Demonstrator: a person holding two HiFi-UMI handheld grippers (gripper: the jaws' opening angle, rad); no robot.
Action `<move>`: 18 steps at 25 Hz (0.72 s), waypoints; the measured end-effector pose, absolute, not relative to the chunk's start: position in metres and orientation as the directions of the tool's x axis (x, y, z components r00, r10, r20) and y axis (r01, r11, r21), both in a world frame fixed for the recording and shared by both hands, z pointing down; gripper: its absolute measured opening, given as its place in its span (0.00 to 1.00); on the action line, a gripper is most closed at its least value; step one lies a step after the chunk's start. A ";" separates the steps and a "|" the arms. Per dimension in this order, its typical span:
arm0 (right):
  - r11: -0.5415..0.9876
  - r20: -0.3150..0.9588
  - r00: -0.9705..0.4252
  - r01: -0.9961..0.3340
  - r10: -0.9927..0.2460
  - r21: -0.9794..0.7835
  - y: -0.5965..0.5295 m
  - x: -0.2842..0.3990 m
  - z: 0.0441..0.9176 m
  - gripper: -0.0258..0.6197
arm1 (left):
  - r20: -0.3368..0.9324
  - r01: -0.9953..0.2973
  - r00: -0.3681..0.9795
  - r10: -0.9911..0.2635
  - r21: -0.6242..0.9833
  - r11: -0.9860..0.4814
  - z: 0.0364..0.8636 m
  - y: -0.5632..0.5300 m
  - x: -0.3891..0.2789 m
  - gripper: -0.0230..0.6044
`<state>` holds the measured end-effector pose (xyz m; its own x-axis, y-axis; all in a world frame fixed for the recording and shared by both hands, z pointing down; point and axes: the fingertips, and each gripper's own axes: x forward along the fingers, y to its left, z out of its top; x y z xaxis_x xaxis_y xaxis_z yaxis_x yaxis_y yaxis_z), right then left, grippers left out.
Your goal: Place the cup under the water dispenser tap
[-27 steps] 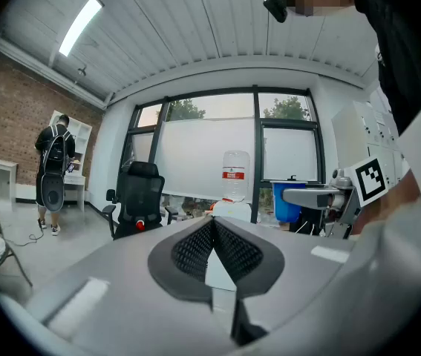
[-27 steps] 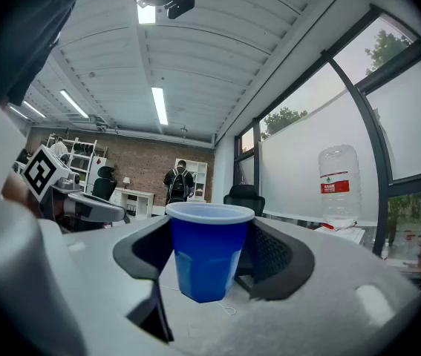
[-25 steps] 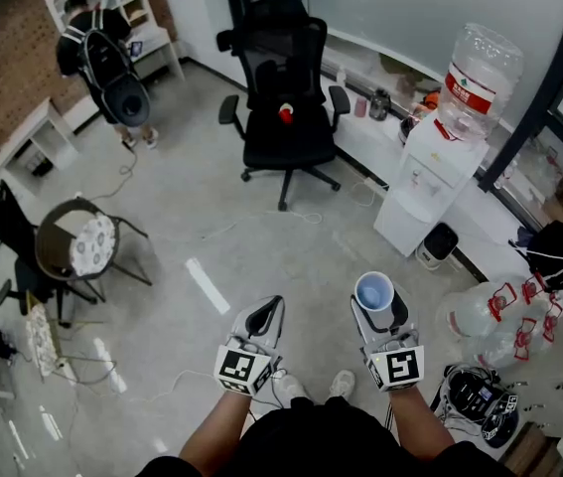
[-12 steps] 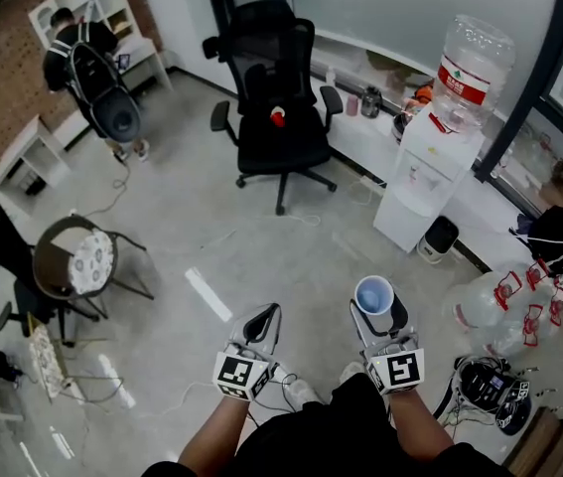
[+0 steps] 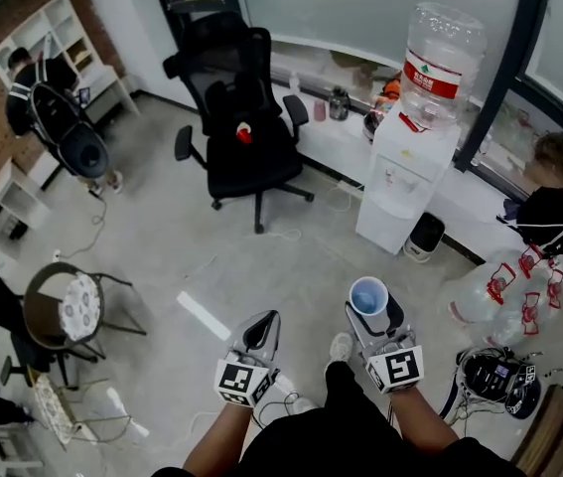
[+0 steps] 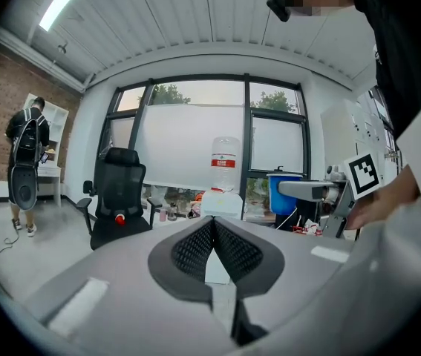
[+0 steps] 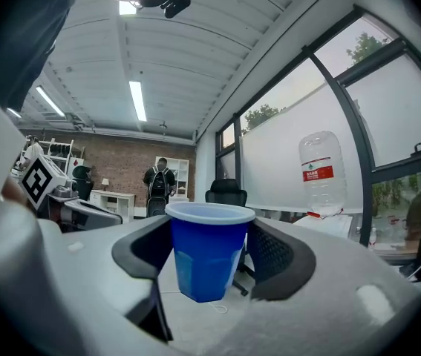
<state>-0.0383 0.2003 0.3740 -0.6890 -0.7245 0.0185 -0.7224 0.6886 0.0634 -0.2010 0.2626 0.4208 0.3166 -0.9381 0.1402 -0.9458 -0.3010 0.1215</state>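
A blue cup [image 5: 368,295] with a white rim stands upright between the jaws of my right gripper [image 5: 370,311], which is shut on it; in the right gripper view the cup [image 7: 207,252] fills the gap between both pads. The white water dispenser [image 5: 396,181] with a large clear bottle [image 5: 441,56] on top stands by the window, well ahead of the cup and apart from it. Both gripper views catch the dispenser too, as a white cabinet [image 6: 220,203] and a bottle [image 7: 321,173] far off. My left gripper [image 5: 261,332] is shut with nothing in it, its pads meeting [image 6: 211,245].
A black office chair [image 5: 240,122] stands left of the dispenser. A small black bin [image 5: 423,237] sits at the dispenser's foot. Empty water bottles [image 5: 499,291] and a black helmet [image 5: 491,376] lie at the right. A round chair [image 5: 67,309] and a person with a backpack [image 5: 48,97] are at the left.
The whole view has shifted: the dispenser and chair now sit lower and further left in the head view, closer to me. Both grippers keep their pose, the cup still held.
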 end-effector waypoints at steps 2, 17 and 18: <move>0.677 0.026 -0.677 -0.733 -0.736 0.064 0.179 -0.033 0.374 0.51 | 0.140 -0.938 0.342 -0.929 0.120 -0.326 0.418 0.238 -0.194 0.06; 0.606 0.041 -0.605 -0.794 -0.795 0.037 0.030 0.023 0.372 0.52 | 0.140 -0.895 0.447 -0.884 0.090 -0.438 0.411 0.063 -0.140 0.06; 0.603 0.039 -0.602 -0.797 -0.798 0.037 0.022 0.027 0.371 0.52 | 0.147 -0.892 0.452 -0.880 0.092 -0.442 0.409 0.054 -0.136 0.06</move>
